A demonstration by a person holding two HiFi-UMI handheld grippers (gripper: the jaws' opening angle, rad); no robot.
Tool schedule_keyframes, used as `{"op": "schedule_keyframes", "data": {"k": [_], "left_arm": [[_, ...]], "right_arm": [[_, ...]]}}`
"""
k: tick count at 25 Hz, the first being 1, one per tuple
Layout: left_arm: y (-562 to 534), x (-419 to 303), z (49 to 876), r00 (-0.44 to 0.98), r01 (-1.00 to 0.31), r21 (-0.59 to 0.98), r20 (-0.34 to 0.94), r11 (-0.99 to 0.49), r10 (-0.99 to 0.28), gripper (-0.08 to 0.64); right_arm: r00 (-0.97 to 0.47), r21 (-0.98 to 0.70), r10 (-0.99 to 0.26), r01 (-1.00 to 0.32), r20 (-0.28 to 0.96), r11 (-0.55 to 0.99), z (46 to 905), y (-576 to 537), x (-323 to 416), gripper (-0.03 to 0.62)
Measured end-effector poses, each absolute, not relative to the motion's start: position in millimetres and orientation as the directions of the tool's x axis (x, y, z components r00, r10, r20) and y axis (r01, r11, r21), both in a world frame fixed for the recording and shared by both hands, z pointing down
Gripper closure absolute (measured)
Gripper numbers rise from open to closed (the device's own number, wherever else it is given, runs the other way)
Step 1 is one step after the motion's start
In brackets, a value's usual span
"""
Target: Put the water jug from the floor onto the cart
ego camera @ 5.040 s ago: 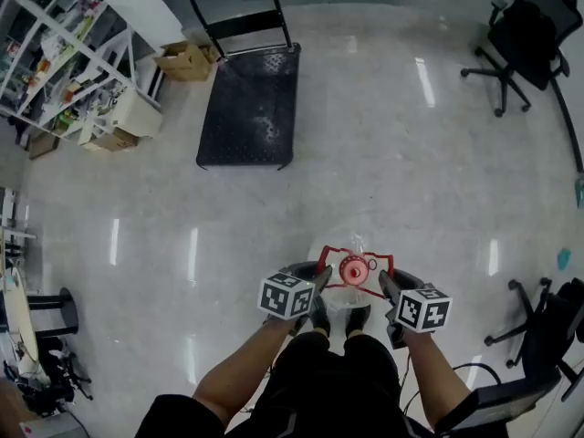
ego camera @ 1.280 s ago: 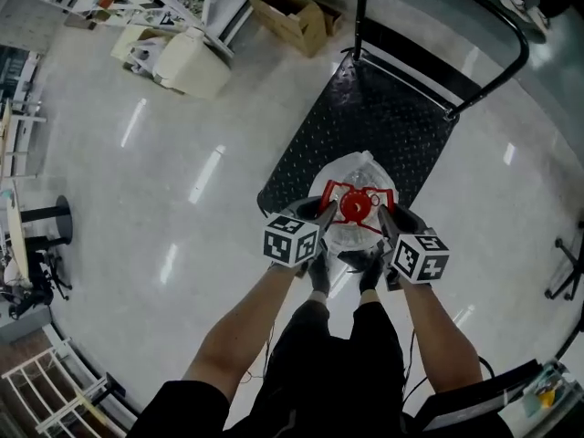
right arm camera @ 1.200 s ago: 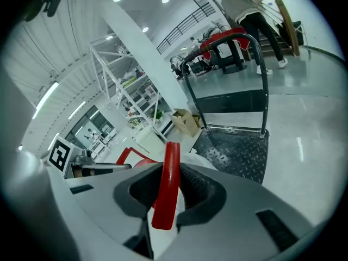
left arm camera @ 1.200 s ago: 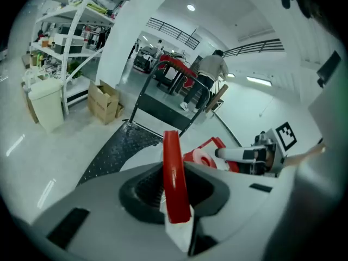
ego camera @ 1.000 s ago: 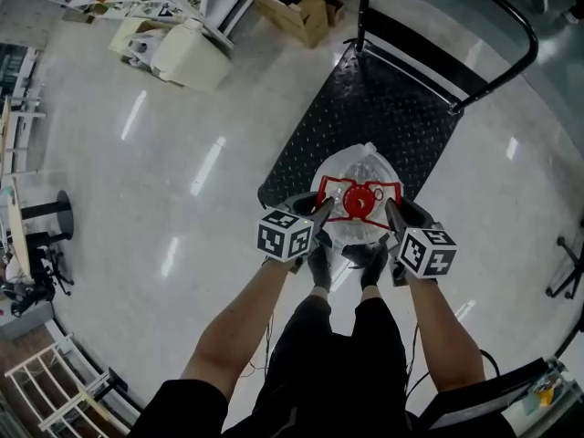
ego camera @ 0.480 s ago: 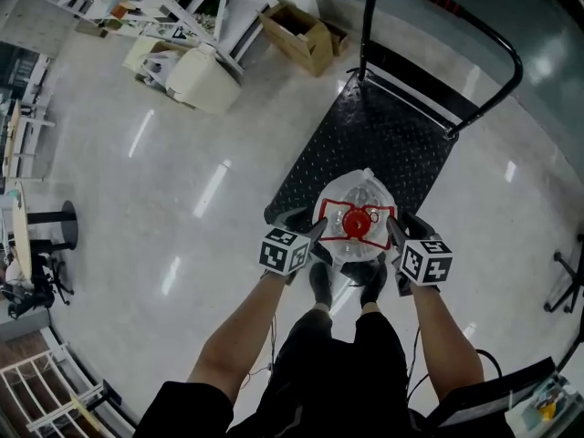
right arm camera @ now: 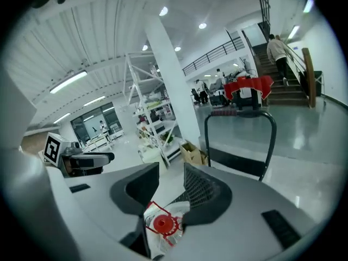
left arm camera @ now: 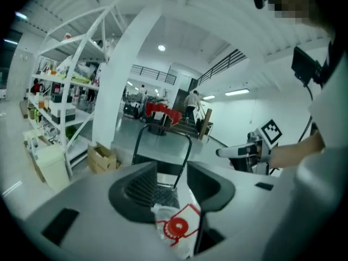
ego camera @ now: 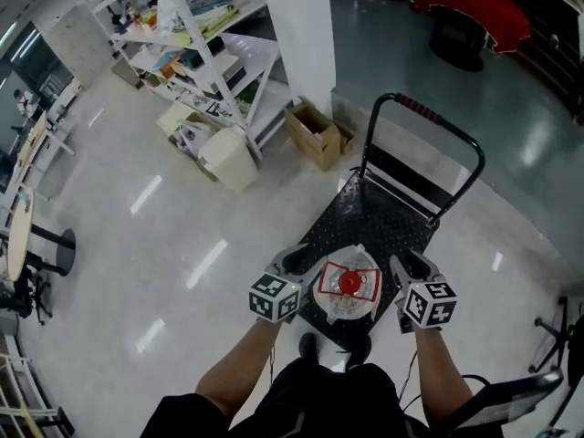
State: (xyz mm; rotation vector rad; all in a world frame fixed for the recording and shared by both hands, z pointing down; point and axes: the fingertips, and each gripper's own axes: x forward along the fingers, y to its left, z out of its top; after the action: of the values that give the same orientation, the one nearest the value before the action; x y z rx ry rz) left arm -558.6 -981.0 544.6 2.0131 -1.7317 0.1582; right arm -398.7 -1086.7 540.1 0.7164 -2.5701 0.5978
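Clear plastic water jug with red cap [ego camera: 347, 286]: upright at near end of black steel cart deck [ego camera: 379, 231], task looks done. Left gripper [ego camera: 294, 263], right gripper [ego camera: 411, 265] flanking it, jaws just opened wide, gripping nothing. Risk: toppling off edge if cart gets nudged.

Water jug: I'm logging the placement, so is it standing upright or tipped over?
Upright: the water jug shows its red cap facing straight up in the head view, standing on the cart deck.
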Motion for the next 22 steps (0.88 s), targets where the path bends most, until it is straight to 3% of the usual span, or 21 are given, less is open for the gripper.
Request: {"op": "schedule_keyframes", "data": {"k": [5, 8, 9, 10, 22], "left_arm": [[-975.3, -540.1, 444.7, 0.200, -0.957, 0.249, 0.208, -0.146, -0.957, 0.401], [-965.1, -527.0, 392.9, 0.196, -0.973, 0.146, 0.122, -0.178, -0.973, 0.545], [-961.8, -522.7, 379.5, 0.197, -0.975, 0.122, 0.099, -0.185, -0.975, 0.558], [-959.1, -519.1, 368.9, 0.198, -0.976, 0.109, 0.083, -0.189, -0.977, 0.558], [-928.2, -488.6, 359.8, 0.301, -0.950, 0.114, 0.081, -0.291, -0.950, 0.558]], "right_arm": [[-0.834, -0.275, -0.424, -0.526, 0.352, 0.805, 452.0, -1064.9, -393.5, 0.453], [-0.856, -0.243, -0.438, -0.502, 0.274, 0.830, 404.5, -1055.9, -392.6, 0.462], [-0.858, -0.224, -0.445, -0.501, 0.257, 0.836, 392.1, -1053.2, -390.9, 0.519], [-0.859, -0.209, -0.451, -0.500, 0.243, 0.840, 381.8, -1050.3, -389.2, 0.588], [-0.837, -0.133, -0.489, -0.529, 0.247, 0.838, 364.4, -1004.9, -376.4, 0.589]]}}
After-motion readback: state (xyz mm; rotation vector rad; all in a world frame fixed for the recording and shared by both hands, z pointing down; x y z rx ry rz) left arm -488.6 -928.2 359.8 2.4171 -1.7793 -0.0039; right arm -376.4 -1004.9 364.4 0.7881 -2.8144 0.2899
